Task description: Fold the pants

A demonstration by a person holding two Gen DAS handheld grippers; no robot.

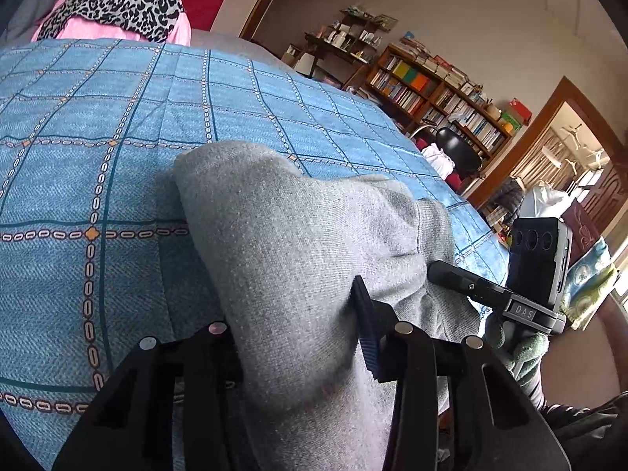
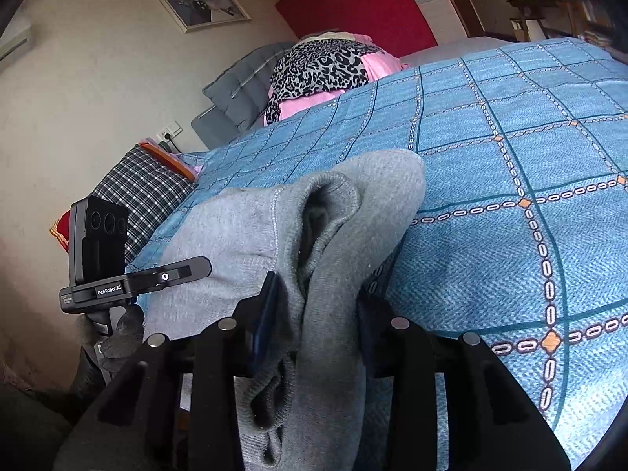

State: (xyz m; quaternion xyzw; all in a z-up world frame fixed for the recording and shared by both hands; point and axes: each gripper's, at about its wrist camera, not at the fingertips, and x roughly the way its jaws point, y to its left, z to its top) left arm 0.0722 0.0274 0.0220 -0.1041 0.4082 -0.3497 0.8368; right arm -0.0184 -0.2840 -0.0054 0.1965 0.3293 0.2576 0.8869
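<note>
So, counts: one pair of grey sweatpants (image 1: 298, 259), two grippers, one blue checked bedspread (image 1: 98, 157) | room: plenty of bare spread is seen beyond the bunched fabric | left gripper (image 1: 298, 329) is clamped on a grey fold | right gripper (image 2: 314, 314) is clenched on the ribbed cuff (image 2: 333, 204).

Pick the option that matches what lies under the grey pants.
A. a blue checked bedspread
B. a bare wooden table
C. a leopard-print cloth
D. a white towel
A: the grey pants, pinched by both the left hand-held gripper and the right hand-held gripper, sit over the blue checked bedspread.
</note>
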